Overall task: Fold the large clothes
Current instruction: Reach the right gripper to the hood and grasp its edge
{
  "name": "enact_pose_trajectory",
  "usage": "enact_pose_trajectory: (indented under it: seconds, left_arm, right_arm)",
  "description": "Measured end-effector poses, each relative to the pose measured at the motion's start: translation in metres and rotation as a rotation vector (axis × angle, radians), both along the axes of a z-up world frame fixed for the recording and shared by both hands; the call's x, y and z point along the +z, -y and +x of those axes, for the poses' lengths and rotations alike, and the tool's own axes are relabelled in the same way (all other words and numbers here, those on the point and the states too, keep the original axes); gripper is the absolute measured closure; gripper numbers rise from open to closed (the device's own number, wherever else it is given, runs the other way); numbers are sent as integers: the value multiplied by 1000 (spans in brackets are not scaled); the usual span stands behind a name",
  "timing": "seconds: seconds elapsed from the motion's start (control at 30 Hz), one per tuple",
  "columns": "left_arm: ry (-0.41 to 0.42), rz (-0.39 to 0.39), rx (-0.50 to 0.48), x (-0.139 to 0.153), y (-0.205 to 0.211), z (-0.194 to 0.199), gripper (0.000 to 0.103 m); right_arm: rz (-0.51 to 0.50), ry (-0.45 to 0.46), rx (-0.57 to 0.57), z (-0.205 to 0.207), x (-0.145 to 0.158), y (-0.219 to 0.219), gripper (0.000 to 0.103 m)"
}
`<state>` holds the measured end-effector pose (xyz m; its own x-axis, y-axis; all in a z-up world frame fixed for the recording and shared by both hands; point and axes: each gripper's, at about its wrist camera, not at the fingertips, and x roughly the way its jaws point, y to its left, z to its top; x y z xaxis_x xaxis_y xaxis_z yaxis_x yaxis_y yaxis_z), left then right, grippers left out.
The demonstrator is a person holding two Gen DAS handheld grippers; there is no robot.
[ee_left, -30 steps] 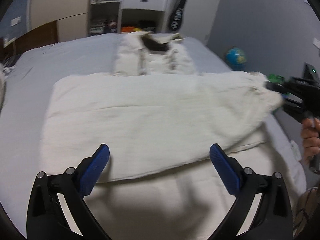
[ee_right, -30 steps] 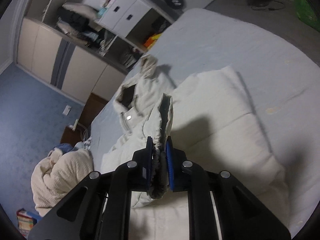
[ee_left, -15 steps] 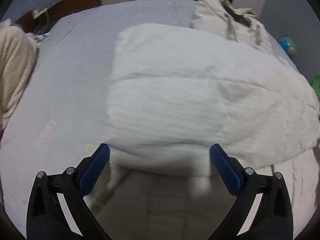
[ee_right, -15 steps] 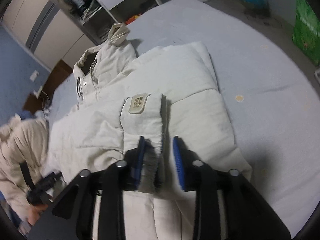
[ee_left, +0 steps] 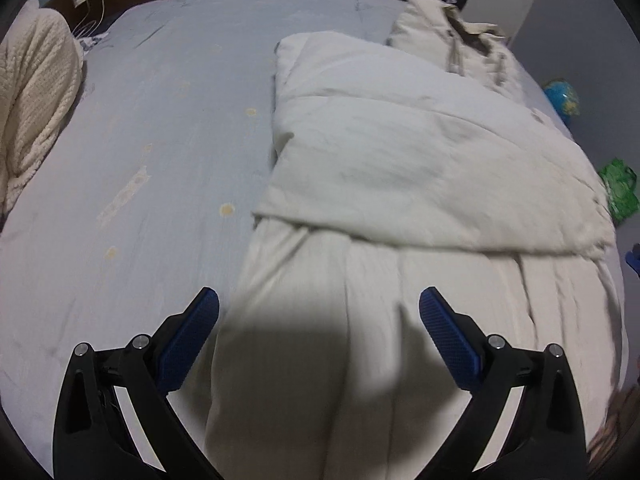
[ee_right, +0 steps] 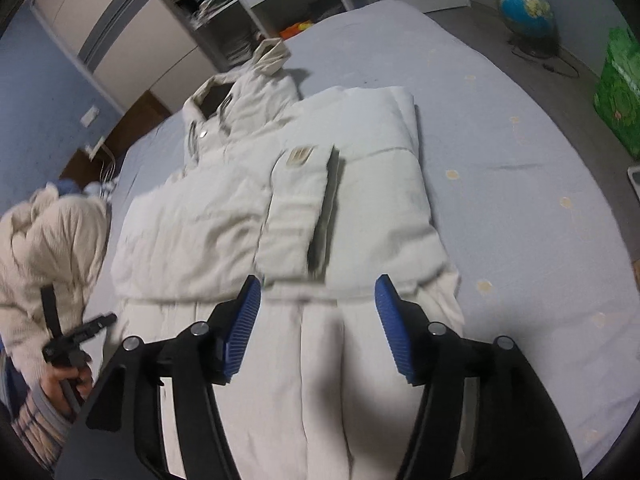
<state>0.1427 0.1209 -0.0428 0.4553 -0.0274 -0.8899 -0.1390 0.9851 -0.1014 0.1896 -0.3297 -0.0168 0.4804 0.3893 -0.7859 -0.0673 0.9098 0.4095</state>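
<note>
Cream padded jacket lying partly folded on a pale blue bed, both tools released above it.

The cream quilted puffer jacket (ee_right: 352, 184) lies flat on the pale blue bedsheet (ee_left: 152, 128), sleeves folded across its body, hood at the far end. The left tool (ee_left: 319, 332) hovers over the jacket's near left edge, blue pads spread wide and empty. The right tool (ee_right: 318, 320) hangs over the near hem, likewise spread, gripping nothing. A cream knitted bundle (ee_left: 32, 100) sits far left.

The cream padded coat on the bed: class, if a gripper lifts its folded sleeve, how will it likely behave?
The coat looks quilted and puffy, so probably floppy yet springy. The folded sleeve already sits raised, so it may unfold when nudged. It likely weighs little for its bulk.
</note>
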Motion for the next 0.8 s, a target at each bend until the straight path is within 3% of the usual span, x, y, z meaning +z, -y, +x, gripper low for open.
enact_pose_trajectory:
  seconds: [0.23, 0.53, 0.63, 0.8]
  left_arm:
    - [-23, 16, -22, 13, 6, -38, 6]
    - [-181, -15, 18, -14, -12, -69, 6]
    - [-251, -72, 39, -31, -18, -68, 5]
    - [-211, -36, 24, -22, -14, -61, 10]
  right_arm:
    - [-52, -40, 51, -37, 9, 5, 37]
    - [-44, -148, 36, -81, 1, 36, 34]
    - [-38, -209, 17, -83, -8, 46, 32]
    - [-35, -220, -21, -82, -13, 55, 32]
